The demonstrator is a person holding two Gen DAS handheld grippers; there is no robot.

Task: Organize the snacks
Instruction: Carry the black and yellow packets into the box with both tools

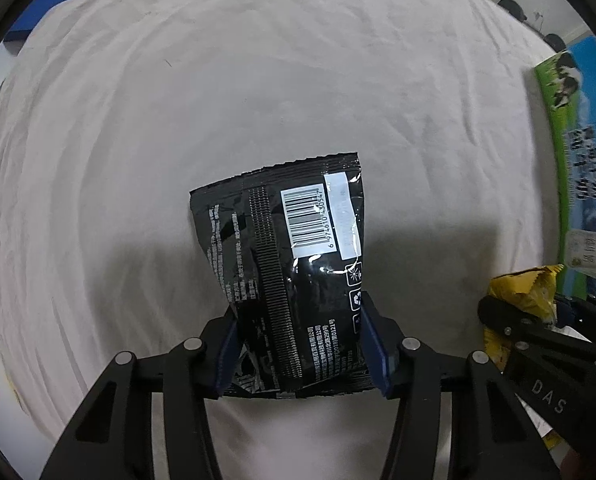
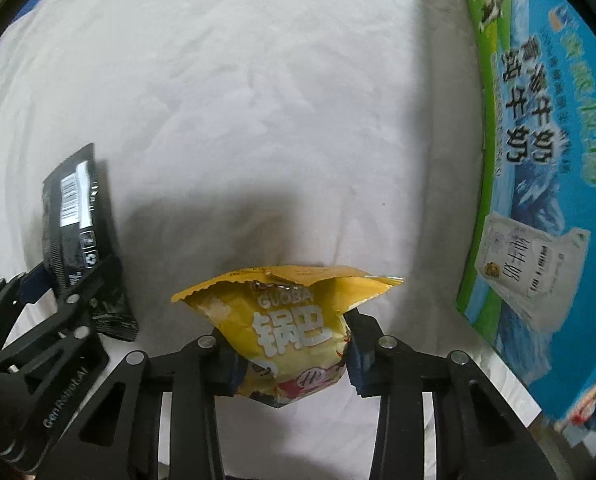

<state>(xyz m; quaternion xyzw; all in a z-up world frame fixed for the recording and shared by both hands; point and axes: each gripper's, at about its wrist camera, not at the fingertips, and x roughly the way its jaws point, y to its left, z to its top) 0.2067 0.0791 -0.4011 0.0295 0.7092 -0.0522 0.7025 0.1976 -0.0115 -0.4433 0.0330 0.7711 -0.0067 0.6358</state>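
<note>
A black snack packet [image 1: 294,264] with a white barcode label hangs above the white cloth, and my left gripper [image 1: 300,352] is shut on its lower part, blue pads pressing both sides. In the right wrist view that packet [image 2: 78,216] shows at the left, still in the left gripper [image 2: 64,284]. A yellow snack bag [image 2: 294,320] with white lettering is squeezed between the pads of my right gripper [image 2: 294,356], which is shut on it. The yellow bag [image 1: 522,296] and the right gripper's black frame also show at the left wrist view's lower right.
A white wrinkled cloth [image 1: 258,100] covers the table. A blue and green milk carton box [image 2: 538,160] stands at the right, close to the yellow bag; the same box [image 1: 578,168] sits at the right edge of the left wrist view. Dark objects lie beyond the cloth's far edge.
</note>
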